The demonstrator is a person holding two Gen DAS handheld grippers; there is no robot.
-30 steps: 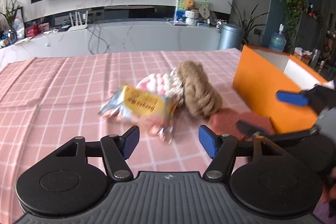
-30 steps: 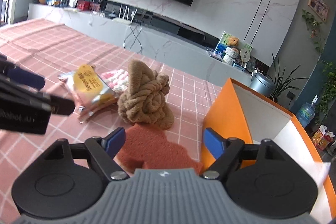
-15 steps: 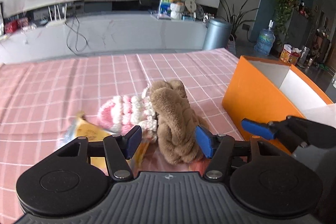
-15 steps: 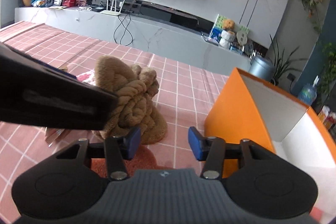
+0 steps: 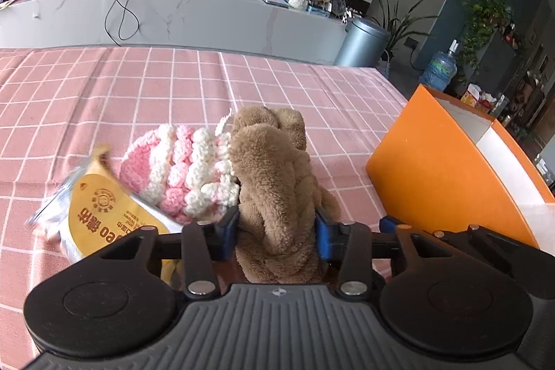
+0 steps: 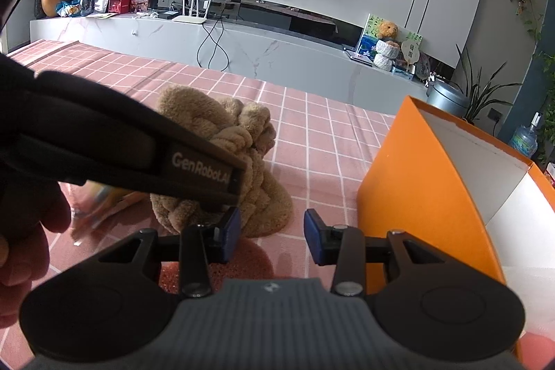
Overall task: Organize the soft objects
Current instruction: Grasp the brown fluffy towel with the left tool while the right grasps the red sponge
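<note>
Left wrist view: left gripper [image 5: 276,233] has closed on the brown plush toy [image 5: 277,182] since before; pink-white knit piece [image 5: 180,169] touching its left, snack packet [image 5: 104,214] nearer; orange box [image 5: 447,175] just right.
Right wrist view: right gripper [image 6: 271,234] apart, over red sponge [image 6: 215,269]; box interior white, contents hidden.
</note>
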